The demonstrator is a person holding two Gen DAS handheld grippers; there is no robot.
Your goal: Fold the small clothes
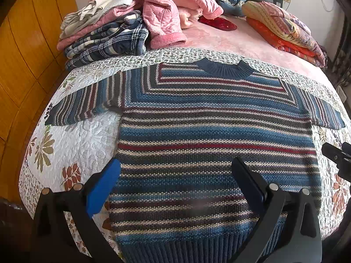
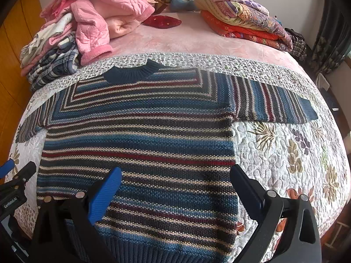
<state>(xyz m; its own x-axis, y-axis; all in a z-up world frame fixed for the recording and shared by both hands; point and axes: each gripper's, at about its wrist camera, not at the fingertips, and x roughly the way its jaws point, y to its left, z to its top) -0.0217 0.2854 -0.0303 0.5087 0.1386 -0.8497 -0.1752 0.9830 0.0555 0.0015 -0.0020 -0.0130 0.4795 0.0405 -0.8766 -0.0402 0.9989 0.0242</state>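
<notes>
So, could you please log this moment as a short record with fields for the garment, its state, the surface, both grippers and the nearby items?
garment: striped sweater
state: spread flat, both sleeves out, unfolded
surface: floral quilt
left gripper: open, over the sweater's lower left part
right gripper: open, over its lower right part
nearby: pile of clothes, folded blankets
</notes>
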